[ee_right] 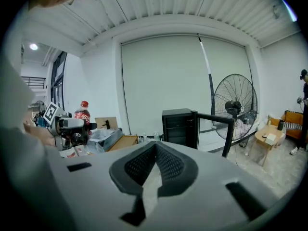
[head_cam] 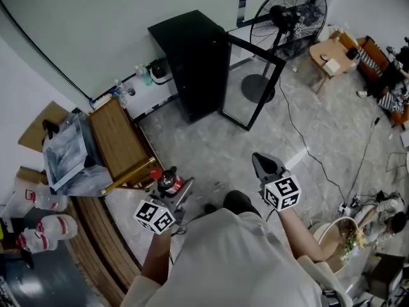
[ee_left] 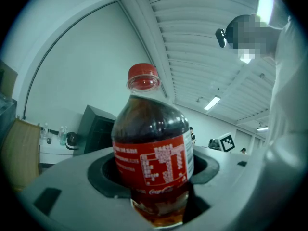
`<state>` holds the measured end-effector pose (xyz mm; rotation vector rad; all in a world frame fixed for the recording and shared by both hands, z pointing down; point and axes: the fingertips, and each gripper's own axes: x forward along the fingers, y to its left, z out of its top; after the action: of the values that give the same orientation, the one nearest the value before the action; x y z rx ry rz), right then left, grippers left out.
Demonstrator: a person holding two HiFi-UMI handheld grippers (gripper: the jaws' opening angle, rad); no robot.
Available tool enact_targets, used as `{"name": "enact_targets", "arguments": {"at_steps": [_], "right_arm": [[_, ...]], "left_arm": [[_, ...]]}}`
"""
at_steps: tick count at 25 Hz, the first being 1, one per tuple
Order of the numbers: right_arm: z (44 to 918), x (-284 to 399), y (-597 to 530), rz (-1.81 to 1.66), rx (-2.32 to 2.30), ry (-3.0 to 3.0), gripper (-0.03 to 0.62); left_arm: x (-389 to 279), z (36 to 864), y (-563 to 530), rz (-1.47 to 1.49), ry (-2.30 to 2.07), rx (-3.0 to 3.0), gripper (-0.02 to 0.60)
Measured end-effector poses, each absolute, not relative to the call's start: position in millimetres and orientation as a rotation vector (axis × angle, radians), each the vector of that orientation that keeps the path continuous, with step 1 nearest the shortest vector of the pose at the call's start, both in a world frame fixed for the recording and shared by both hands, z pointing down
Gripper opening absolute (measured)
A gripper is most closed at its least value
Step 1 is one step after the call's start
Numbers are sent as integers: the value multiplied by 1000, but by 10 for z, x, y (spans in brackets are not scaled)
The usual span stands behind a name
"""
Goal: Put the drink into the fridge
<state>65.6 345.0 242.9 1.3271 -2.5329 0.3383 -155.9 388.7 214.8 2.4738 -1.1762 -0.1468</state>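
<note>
A cola bottle [head_cam: 169, 180] with a red cap and red label stands upright between the jaws of my left gripper [head_cam: 172, 190], which is shut on its lower body. In the left gripper view the bottle [ee_left: 153, 148] fills the middle, held by the left gripper [ee_left: 154, 179]. My right gripper [head_cam: 264, 164] hangs to the right of it, shut with nothing between its jaws; its tips meet in the right gripper view [ee_right: 154, 147]. The black fridge [head_cam: 192, 62] stands ahead by the wall, its glass door [head_cam: 252, 82] swung open. The fridge [ee_right: 179, 126] and the bottle [ee_right: 83, 113] also show there.
A wooden table [head_cam: 118, 142] with a bin of plastic sheet [head_cam: 67, 152] stands at my left. A floor fan [head_cam: 291, 11] is right of the fridge, and a cable [head_cam: 300, 133] runs across the grey floor. A small wooden table [head_cam: 329, 56] and a bucket [head_cam: 335, 238] are at the right.
</note>
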Motion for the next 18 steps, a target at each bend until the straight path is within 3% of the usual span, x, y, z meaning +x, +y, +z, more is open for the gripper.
{"name": "enact_targets", "arguments": {"at_steps": [18], "right_arm": [[2756,740,2369,423,1247,-2532,-5]], "left_arm": [[-1432,2235,2985,-152,-1221,2415,305]]}}
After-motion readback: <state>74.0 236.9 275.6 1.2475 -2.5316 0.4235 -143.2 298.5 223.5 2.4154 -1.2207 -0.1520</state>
